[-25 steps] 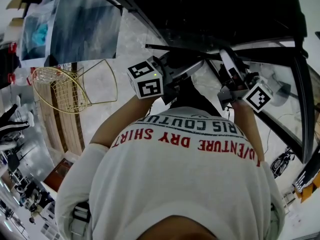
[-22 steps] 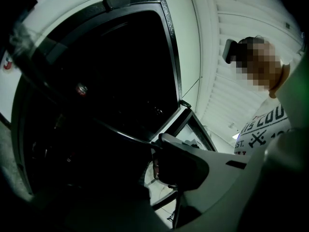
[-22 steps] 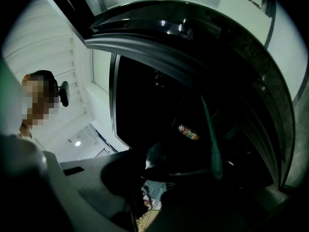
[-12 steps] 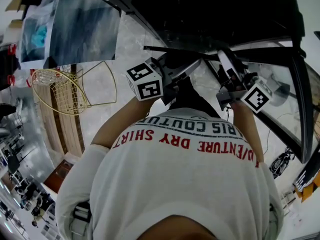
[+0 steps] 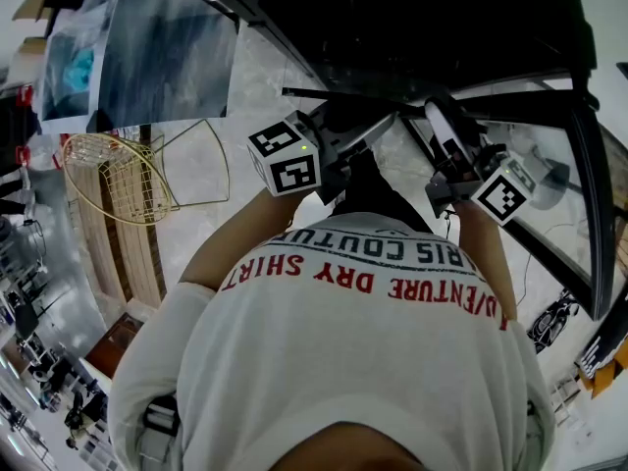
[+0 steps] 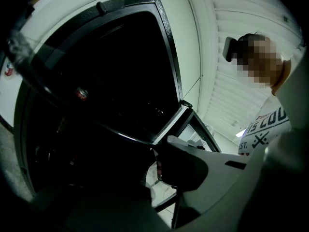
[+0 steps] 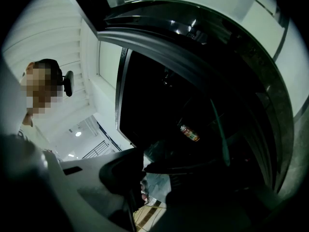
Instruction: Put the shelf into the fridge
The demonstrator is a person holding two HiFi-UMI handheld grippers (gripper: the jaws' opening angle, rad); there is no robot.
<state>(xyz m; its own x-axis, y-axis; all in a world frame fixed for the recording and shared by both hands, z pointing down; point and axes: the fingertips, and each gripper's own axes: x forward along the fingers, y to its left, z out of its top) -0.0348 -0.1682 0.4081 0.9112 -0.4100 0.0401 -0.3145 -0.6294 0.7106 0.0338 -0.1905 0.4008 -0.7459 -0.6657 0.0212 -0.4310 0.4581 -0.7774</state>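
Observation:
The shelf (image 5: 304,94) is a glass pane in a black frame, held level in front of the open fridge (image 5: 412,18), whose inside is dark. My left gripper (image 5: 378,126) is shut on the shelf's near edge (image 6: 116,132), with the frame bar running in against its pad (image 6: 178,166). My right gripper (image 5: 442,118) is at the same edge further right. Its jaws are opening, and the shelf's edge (image 7: 183,167) still lies between them, just off the pad (image 7: 123,175). The dark hides the far jaws in both gripper views.
A small can (image 7: 189,133) lies inside the fridge. The fridge's glass door (image 5: 549,194) stands open at the right. A gold wire basket (image 5: 118,175) rests on the pale marbled floor at the left, beside a wooden panel (image 5: 108,243).
Both grippers and the shelf stay almost where they were at the fridge's mouth, with only a slight shift. The right gripper's grip on the shelf's edge looks looser.

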